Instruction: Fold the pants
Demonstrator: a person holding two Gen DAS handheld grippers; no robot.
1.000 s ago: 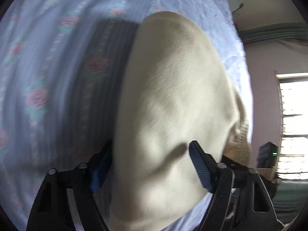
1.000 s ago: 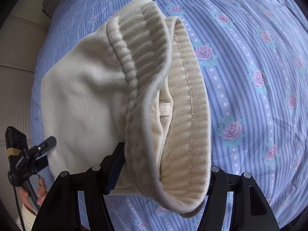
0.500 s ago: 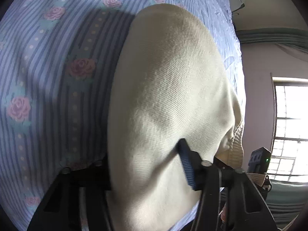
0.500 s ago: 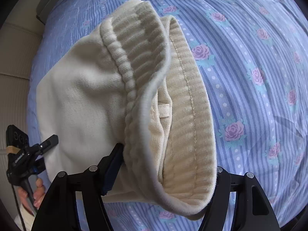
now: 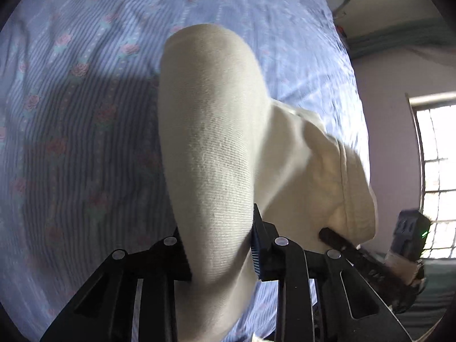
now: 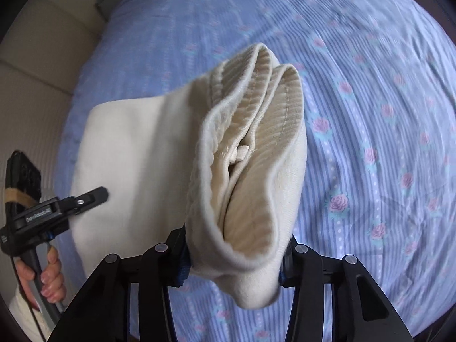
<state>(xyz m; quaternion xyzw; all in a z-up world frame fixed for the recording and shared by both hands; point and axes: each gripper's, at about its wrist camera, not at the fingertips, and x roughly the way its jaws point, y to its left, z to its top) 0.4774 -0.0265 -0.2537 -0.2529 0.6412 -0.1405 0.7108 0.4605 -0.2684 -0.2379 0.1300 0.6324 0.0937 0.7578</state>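
Observation:
Cream knit pants (image 5: 211, 114) hang folded over the bed between both grippers. My left gripper (image 5: 218, 228) has its jaws closing, with the pads pressing on a thick fold of the pant fabric. In the right wrist view the ribbed waistband (image 6: 256, 131) is squeezed flat between the pads of my right gripper (image 6: 235, 245), whose jaws are also closing. The rest of the pants (image 6: 128, 148) stretches left toward the left gripper's finger (image 6: 94, 193), which a hand (image 6: 48, 273) carries. The right gripper's finger (image 5: 336, 236) shows under the cloth at the right of the left wrist view.
A blue striped bedsheet (image 6: 370, 114) with pink roses covers the bed below, and the cloth's shadow falls on the sheet (image 5: 71, 142). A beige padded headboard (image 6: 34, 57) stands at the left. A bright window (image 5: 436, 156) and a lilac wall lie beyond the bed's right edge.
Both pairs of jaws have narrowed on the fabric. Both grippers have risen, and the pants have lifted off the sheet. The waistband's opening has been pinched flatter.

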